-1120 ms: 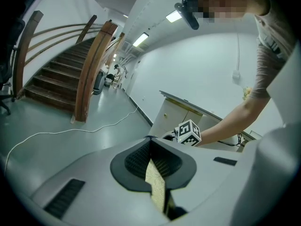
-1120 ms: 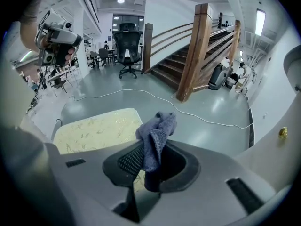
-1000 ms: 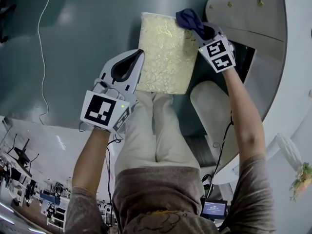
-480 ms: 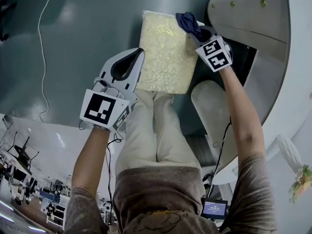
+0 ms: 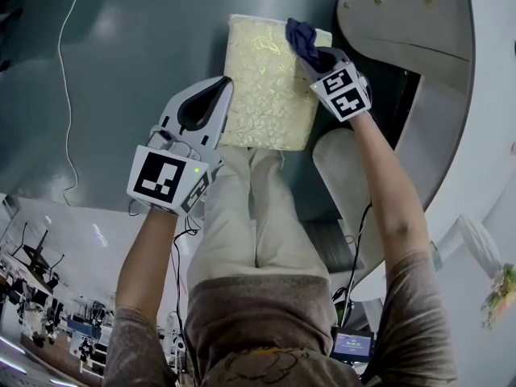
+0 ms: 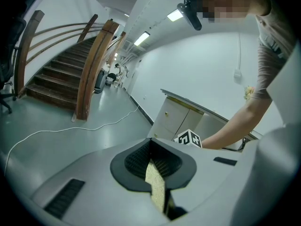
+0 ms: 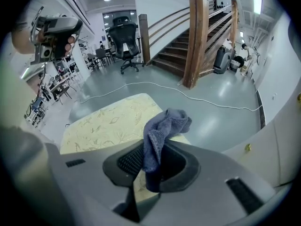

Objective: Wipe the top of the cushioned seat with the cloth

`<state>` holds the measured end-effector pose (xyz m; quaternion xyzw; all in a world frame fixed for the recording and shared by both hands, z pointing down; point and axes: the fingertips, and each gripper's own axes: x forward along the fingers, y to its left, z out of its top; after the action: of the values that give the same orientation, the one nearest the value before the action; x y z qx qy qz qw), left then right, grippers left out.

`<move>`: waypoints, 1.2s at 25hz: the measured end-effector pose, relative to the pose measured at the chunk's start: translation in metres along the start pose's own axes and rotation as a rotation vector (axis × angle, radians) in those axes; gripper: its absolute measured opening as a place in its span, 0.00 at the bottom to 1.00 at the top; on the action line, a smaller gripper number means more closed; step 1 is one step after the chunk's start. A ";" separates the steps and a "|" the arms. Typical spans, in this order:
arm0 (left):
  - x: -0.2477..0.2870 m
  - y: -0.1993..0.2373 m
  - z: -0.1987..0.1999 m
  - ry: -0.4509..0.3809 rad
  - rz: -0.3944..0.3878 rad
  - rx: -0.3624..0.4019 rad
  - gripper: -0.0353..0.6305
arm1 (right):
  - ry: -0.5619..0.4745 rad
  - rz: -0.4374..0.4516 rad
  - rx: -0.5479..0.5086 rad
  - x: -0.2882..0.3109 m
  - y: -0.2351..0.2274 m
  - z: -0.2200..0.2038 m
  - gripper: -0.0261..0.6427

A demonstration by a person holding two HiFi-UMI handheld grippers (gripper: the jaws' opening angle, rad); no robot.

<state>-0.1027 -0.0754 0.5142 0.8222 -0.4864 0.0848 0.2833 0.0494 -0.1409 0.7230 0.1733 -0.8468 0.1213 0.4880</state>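
Presently the cushioned seat stands on the grey floor directly ahead of the person's knees, its pale gold patterned top facing up and its long axis running away from the person

Left gripper: closed on the near left edge of the seat. Its own view shows a thin strip of the gold fabric pinched between the jaws. Judged to be steadying the seat

Right gripper: closed on the cloth, a dark blue bunch that rises out of the jaws in the right gripper view. The cloth sits over the far right corner of the top. Whether it presses on the fabric or hangs just above it cannot be settled from these views

Governing relation: from the cloth, nearly all of the top lies to the left and back toward the person. The right hand alone carries the cloth, so a wiping pass would have to run along the long axis toward the person, or across toward the clamped edge

Containers: none takes part in the task. A white cabinet stands just right of the seat, doors shut, contents not visible

Risk noted: the seat may shift if the edge clamp slips
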 end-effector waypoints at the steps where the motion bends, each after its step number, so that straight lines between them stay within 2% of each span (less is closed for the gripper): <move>1: 0.000 -0.001 -0.001 0.001 -0.002 -0.001 0.08 | 0.000 0.005 -0.003 0.000 0.004 0.000 0.17; 8: -0.007 -0.007 -0.006 -0.001 -0.013 -0.004 0.08 | 0.008 0.049 -0.074 -0.001 0.042 -0.009 0.17; 16: -0.011 -0.029 -0.013 0.002 -0.023 0.004 0.08 | -0.005 0.073 -0.057 -0.011 0.073 -0.028 0.17; 30: -0.022 -0.041 -0.020 0.007 -0.042 0.019 0.08 | -0.013 0.138 -0.052 -0.018 0.137 -0.046 0.17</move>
<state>-0.0761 -0.0331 0.5054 0.8344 -0.4675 0.0862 0.2790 0.0375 0.0045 0.7252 0.1025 -0.8627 0.1315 0.4775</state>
